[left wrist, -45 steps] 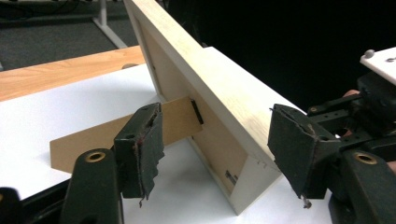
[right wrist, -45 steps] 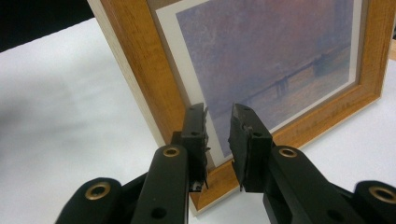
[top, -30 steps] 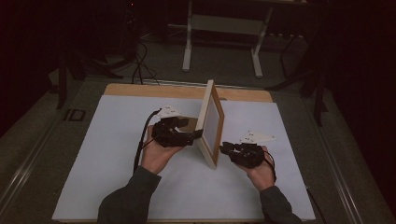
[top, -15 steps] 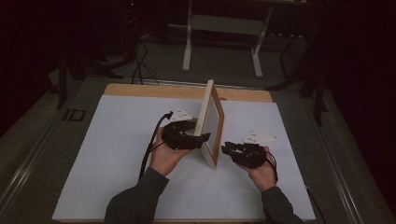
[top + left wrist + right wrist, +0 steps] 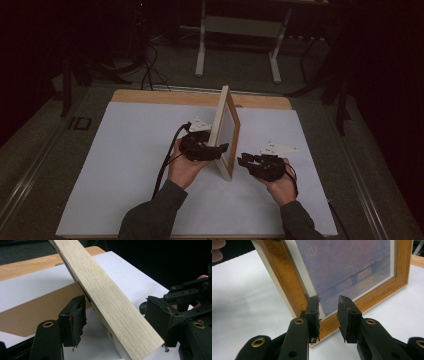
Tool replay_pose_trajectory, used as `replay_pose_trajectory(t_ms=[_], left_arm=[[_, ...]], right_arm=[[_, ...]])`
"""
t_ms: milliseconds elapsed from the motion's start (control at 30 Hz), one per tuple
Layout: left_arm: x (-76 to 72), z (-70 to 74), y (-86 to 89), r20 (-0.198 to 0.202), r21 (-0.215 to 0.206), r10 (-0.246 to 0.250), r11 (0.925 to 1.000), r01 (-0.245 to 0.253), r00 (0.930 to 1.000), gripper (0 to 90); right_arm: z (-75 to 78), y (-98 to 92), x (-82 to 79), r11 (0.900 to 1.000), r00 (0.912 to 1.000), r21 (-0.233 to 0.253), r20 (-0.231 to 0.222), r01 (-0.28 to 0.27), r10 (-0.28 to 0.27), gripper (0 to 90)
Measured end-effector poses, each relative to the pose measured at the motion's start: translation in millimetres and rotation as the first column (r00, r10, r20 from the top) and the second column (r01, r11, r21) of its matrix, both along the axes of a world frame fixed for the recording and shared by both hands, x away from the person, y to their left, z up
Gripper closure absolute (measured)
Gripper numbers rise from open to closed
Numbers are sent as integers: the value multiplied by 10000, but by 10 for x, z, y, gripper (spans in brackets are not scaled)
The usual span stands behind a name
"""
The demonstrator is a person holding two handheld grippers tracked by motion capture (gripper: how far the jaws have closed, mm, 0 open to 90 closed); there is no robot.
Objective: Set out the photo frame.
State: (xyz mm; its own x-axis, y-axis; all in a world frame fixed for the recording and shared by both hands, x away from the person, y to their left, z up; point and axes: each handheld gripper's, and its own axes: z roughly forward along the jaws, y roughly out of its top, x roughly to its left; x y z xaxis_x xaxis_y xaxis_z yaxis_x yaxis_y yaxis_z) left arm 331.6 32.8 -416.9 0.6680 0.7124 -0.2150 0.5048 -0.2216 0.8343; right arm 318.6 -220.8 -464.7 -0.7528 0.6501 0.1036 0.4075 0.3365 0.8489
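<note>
— How many picture frames?

— Just one picture frame (image 5: 226,131) — pale wood, flat sides, square corners. It stands on its edge in the middle of the white table cover (image 5: 125,165).

— And the claws?

— Two. The left gripper (image 5: 214,149) has its jaws spread wide around the frame's near edge. The right gripper (image 5: 243,161) is loose too, just beside the glass front — holding nothing.

— Any room?

— Lots of bare white on both sides.

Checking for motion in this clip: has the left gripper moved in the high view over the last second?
Yes. The left gripper has shifted toward the person and a little rightward along the standing picture frame, now at the frame's near lower end.
</note>
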Motion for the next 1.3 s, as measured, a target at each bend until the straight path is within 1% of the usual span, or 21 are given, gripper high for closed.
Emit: replay_pose_trajectory(t_ms=[200,300,467,567,833,900,933,967,1100,1300], left_arm=[[8,-35,-20,-123,68,60,10000,-59,9999,399],[10,-46,-24,-118,153,88,9998,-87,9999,424],[7,-56,-25,-150,86,14,10000,-12,9999,461],[0,-54,-31,-101,130,-10,9999,11,9999,484],[-17,-49,-40,11,268,98,9996,-98,10000,496],[-29,-46,-36,134,348,227,9991,-232,9997,508],[-29,-46,-36,134,348,227,9991,-232,9997,516],[-38,-47,-28,231,382,332,9987,-341,9992,522],[-41,-43,-9,278,449,454,9979,-466,9986,541],[-40,-53,15,259,366,563,9977,-572,9981,558]], right_arm=[[-20,-2,0,10000,10000,0,3,-1,1,706],[-29,1,-3,10000,10000,0,-45,11,-11,706],[-35,3,-6,10000,10000,4,-36,16,-16,706],[-35,-5,-7,10000,10000,4,-27,32,-32,706],[-46,-19,-10,10000,10000,12,-55,62,-62,706],[-48,-20,-11,10000,10000,15,-59,60,-60,706],[-48,-20,-11,10000,10000,15,-59,60,-60,706],[-53,-22,-11,10000,10000,43,-73,62,-62,705],[-68,-25,-11,10000,9999,46,-85,62,-62,705],[-67,-33,-12,9999,9999,52,-75,86,-86,705]])
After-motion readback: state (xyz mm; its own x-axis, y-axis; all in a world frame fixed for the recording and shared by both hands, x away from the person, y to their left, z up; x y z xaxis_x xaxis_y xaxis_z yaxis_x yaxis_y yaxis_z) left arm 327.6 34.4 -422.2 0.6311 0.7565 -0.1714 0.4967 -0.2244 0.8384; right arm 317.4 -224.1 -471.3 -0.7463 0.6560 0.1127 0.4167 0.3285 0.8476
